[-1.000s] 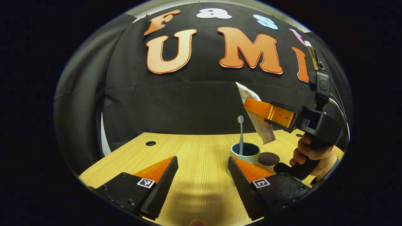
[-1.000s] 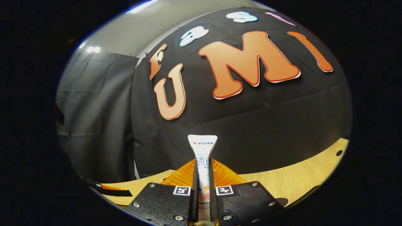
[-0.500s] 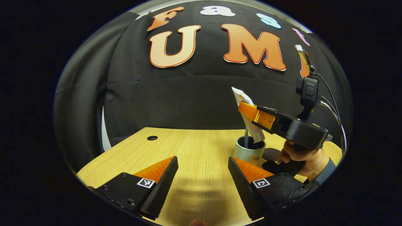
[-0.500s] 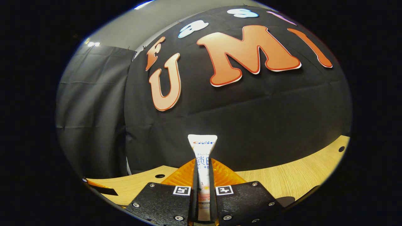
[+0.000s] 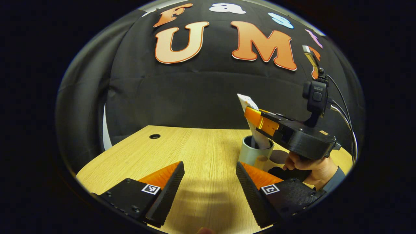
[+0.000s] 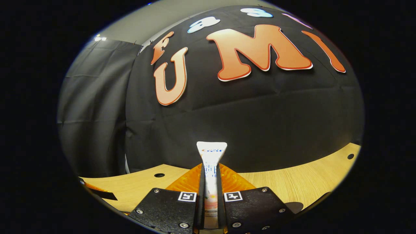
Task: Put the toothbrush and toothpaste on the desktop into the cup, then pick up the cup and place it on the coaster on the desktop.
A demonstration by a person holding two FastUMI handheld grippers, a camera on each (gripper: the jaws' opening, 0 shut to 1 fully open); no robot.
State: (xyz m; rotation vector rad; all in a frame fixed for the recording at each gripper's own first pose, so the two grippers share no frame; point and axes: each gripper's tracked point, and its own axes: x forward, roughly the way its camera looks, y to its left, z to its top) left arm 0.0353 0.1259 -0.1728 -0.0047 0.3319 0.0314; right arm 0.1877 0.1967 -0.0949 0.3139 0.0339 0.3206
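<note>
While my left gripper (image 5: 209, 182) is idling with fingers apart, my right gripper (image 5: 260, 118) is lowering the toothpaste (image 5: 250, 107) into the cup (image 5: 252, 154). Right gripper view: both fingers are clamping the soft, light tube mid-body (image 6: 210, 182); I am judging it squashable.

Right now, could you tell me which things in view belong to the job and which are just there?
Part of the job:
- toothpaste, clamped in the right gripper, lower end in the cup
- cup
- coaster, beside the cup
- left gripper, open

Just there:
- desktop
- cable hole
</note>
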